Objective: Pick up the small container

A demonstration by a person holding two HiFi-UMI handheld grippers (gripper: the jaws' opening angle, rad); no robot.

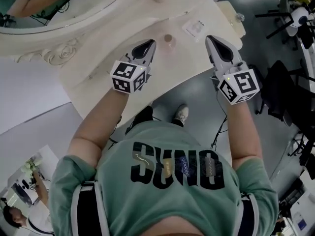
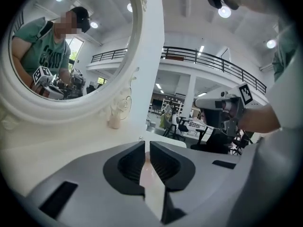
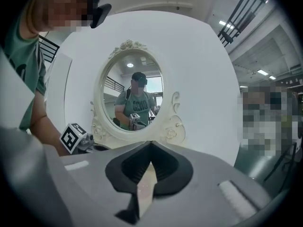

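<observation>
Vanity top point(image 1: 98, 68), small container point(image 1: 169, 40) free between closed left claw point(image 1: 150, 44) and closed right claw point(image 1: 210, 38), near front edge

This is a big indoor lab or test hall with a corner of a home staged in it. Ahead of the right gripper point(image 3: 150, 148) jaws, an ornate cream mirror point(image 3: 132, 98) stands against a plain white panel point(image 3: 208, 79) over a carved dressing table point(image 1: 98, 68). Past the left gripper point(image 2: 147, 148) jaws, to their right, the hall opens out, with a railed mezzanine point(image 2: 213, 60), round ceiling lamps point(image 2: 224, 12) and office chairs point(image 2: 181, 126). Below the jaws lies a grey floor point(image 1: 197, 90) with loose cables point(image 1: 216, 132), and black stands point(image 1: 280, 14) are off to the right.
</observation>
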